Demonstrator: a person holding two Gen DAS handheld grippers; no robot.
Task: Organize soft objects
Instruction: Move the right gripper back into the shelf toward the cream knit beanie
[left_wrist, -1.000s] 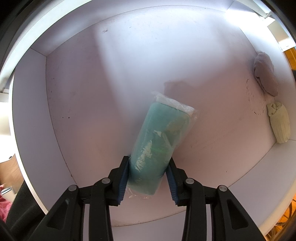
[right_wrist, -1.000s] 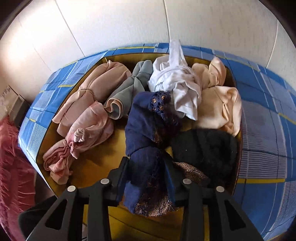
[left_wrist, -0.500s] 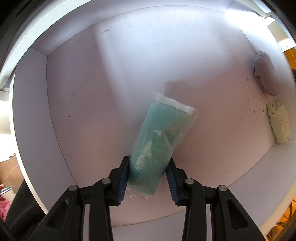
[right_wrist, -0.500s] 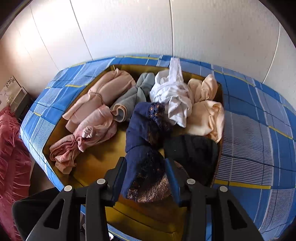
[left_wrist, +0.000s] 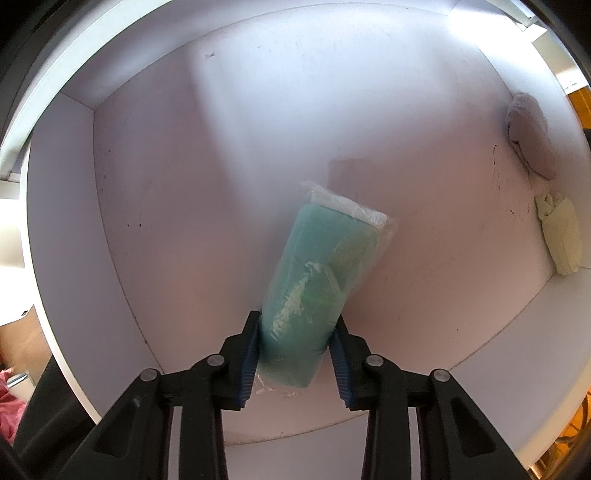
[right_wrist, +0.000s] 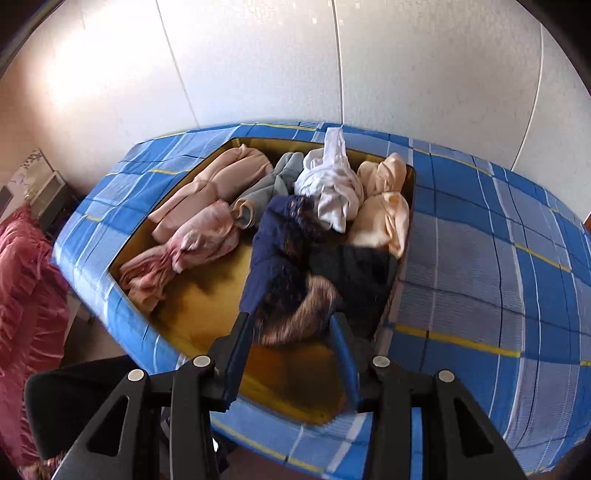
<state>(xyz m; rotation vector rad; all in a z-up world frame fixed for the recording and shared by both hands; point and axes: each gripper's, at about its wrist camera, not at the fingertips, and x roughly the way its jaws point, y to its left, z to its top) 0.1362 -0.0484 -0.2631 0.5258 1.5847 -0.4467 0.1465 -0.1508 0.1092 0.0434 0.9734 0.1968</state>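
Change shows almost wholly in the right wrist view: across the last second the camera has drawn back and up from the yellow-lined box (right_wrist: 207, 314), so the blue plaid bedcover (right_wrist: 498, 258) and the pale wall panels (right_wrist: 258, 62) now fill far more of the picture, and the right tongs (right_wrist: 293, 338) still pinch the dark navy lace garment (right_wrist: 280, 254), whose brownish lower end sits between the blue pads while its upper part trails toward the pile. I judge the garment is being lifted out of the box for sorting, though part of it may still rest on the black item (right_wrist: 365, 266) beside it. Left in the box are the pink rolls (right_wrist: 199, 221), a grey piece (right_wrist: 273, 184), a white bundle (right_wrist: 332, 184) and a peach one (right_wrist: 384, 206). The left wrist view has hardly altered: the left tongs (left_wrist: 295, 349) stay pressed on the plastic-wrapped teal pack (left_wrist: 317, 284), held over the white shelf floor (left_wrist: 184, 184), and whether it touches that floor I cannot tell. Only this view shows the destination, with a grey roll (left_wrist: 532, 144) and a cream roll (left_wrist: 561, 236) already lying against the right wall; only the right view shows the box on the bed and a pink quilt (right_wrist: 26, 295) at the left edge.
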